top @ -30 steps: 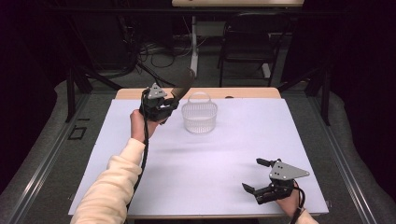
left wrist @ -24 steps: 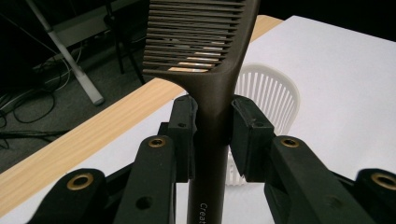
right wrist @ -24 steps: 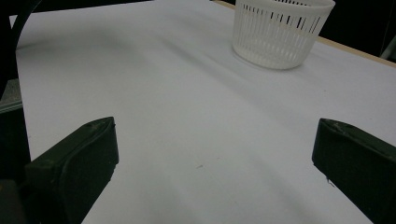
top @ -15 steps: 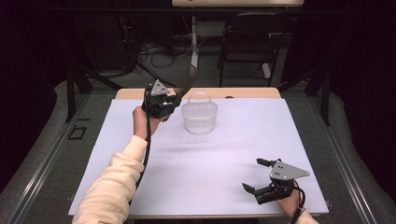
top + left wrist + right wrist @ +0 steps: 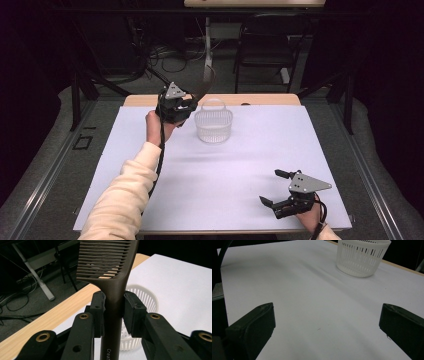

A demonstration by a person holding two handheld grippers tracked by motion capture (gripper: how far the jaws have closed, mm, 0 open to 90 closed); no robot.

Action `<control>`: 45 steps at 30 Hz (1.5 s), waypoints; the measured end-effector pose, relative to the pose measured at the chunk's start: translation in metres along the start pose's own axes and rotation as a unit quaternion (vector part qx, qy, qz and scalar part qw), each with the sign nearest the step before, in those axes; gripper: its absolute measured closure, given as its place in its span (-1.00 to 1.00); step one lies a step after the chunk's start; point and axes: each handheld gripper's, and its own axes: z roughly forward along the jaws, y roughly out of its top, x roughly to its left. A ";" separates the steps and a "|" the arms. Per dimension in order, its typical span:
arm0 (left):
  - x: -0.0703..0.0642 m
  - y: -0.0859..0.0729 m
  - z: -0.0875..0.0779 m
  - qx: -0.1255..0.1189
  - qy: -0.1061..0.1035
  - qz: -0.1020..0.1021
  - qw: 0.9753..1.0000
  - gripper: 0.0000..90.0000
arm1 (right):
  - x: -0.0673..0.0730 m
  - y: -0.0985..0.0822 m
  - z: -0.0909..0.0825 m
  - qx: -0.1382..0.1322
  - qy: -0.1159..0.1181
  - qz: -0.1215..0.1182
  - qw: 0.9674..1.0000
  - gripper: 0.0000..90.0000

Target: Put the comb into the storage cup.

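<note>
— One comb is clamped by its handle in the left claw, shifted closer beside the white basket.
— Lowering in seems next; the right claw is held wide open, empty, low over the tabletop.

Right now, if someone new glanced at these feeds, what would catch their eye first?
The dark brown comb stands out: the left gripper clamps its handle and holds it up, teeth topmost, at the far left of the white slotted basket. That basket stands alone near the far edge of the white table cover. The right gripper rests at the near right corner, jaws wide open around nothing.
</note>
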 end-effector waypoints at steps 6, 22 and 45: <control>0.000 0.004 0.003 0.001 -0.002 0.004 1.000 0.59 | 0.000 0.000 0.000 -0.001 -0.001 0.001 1.000 -1.00; 0.001 0.012 0.008 -0.005 -0.005 0.003 1.000 0.60 | 0.000 0.000 -0.001 -0.002 -0.001 0.000 1.000 -1.00; 0.002 0.020 0.015 -0.021 -0.005 0.005 1.000 0.60 | 0.000 0.000 0.000 -0.002 -0.001 0.000 1.000 -1.00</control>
